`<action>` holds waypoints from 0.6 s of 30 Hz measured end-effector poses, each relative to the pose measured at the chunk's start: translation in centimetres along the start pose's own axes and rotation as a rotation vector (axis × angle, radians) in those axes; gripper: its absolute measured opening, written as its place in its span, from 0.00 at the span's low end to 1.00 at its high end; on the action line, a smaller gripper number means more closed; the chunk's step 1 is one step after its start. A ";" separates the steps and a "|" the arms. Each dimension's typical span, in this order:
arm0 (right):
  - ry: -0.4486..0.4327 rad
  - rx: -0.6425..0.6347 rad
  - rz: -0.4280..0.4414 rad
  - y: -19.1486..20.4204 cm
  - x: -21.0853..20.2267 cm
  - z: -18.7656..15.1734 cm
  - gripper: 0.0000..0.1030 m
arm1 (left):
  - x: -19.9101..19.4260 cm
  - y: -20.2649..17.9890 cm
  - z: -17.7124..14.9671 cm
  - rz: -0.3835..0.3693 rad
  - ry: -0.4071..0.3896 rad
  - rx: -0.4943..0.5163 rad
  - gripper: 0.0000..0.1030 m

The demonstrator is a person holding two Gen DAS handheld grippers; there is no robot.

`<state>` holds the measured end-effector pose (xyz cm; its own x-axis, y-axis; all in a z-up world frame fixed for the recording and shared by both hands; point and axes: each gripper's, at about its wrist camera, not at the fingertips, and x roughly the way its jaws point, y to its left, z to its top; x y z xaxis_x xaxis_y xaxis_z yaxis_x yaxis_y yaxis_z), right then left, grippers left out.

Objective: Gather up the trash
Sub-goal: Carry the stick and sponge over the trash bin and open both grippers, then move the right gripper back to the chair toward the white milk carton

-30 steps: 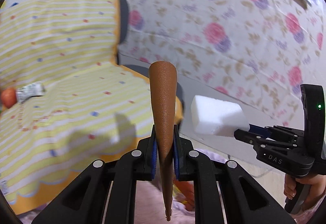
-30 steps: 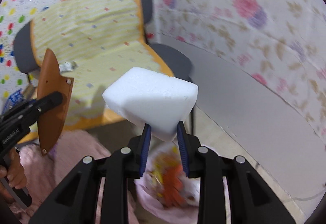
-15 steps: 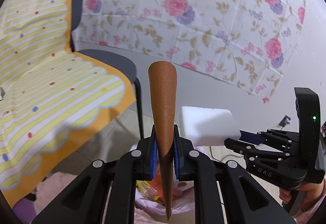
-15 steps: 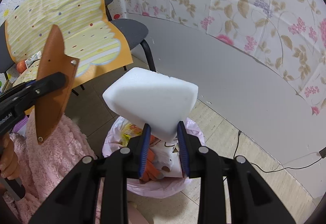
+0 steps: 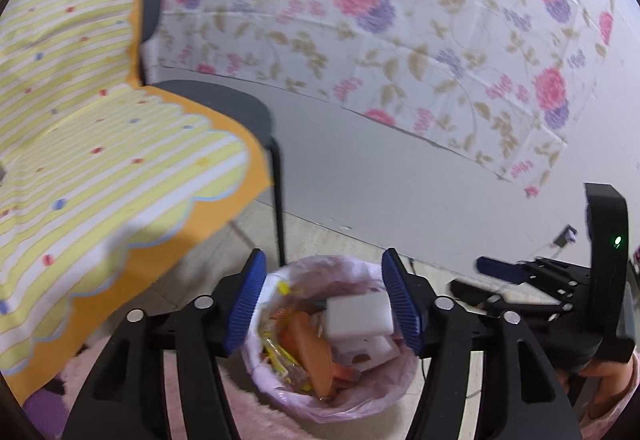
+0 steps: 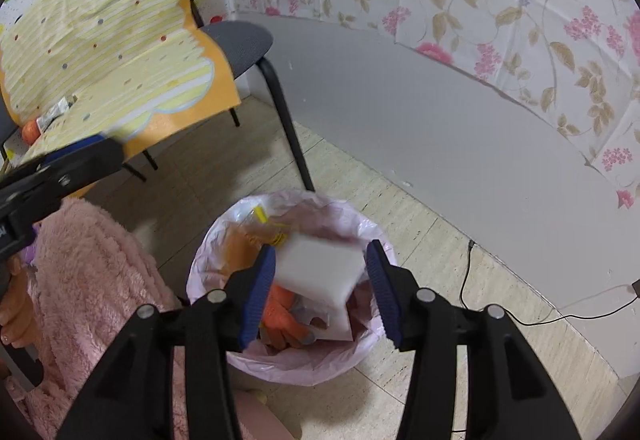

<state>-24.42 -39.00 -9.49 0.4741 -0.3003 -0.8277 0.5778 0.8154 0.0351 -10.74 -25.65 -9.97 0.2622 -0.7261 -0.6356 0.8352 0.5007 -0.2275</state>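
A trash bin lined with a pale pink bag (image 5: 352,406) (image 6: 208,252) stands on the floor below both grippers. My left gripper (image 5: 323,306) is open and empty above it. The brown leather piece (image 5: 316,350) lies inside among wrappers. My right gripper (image 6: 320,290) is open; the white foam block (image 6: 318,268) is blurred between its jaws, over the bin. The block also shows in the left wrist view (image 5: 358,318), inside the bin. The right gripper also shows at the right of the left wrist view (image 5: 480,274).
A black chair (image 6: 236,44) draped with a yellow striped cloth (image 5: 100,160) stands left of the bin. More trash, a wrapper (image 6: 54,112) and an orange object (image 6: 30,130), lies on it. A cable (image 6: 520,316) runs along the floor by the grey wall.
Both grippers have opened over the bin. The brown leather piece has dropped from the left gripper into the bin, and the foam block has left the right gripper's jaws.
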 end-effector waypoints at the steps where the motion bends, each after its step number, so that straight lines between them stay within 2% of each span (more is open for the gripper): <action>1: -0.014 0.009 0.002 -0.1 -0.4 0.1 0.46 | -0.5 0.6 -0.1 0.021 -0.009 -0.013 0.62; 9: -0.130 -0.001 0.081 1.4 -2.9 2.4 0.46 | -4.1 3.8 -1.1 0.169 -0.043 -0.080 0.62; 12: -0.159 -0.033 0.134 3.1 -3.5 3.2 0.46 | -5.3 3.8 -1.5 0.184 -0.063 -0.072 0.63; 18: -0.154 -0.094 0.194 6.2 -3.3 4.4 0.46 | -7.9 6.0 -1.5 0.221 -0.095 -0.104 0.63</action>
<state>-19.49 -35.12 -4.07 0.6695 -0.1999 -0.7154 0.4053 0.9054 0.1263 -8.53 -16.22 -7.47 0.4813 -0.6324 -0.6070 0.6995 0.6944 -0.1688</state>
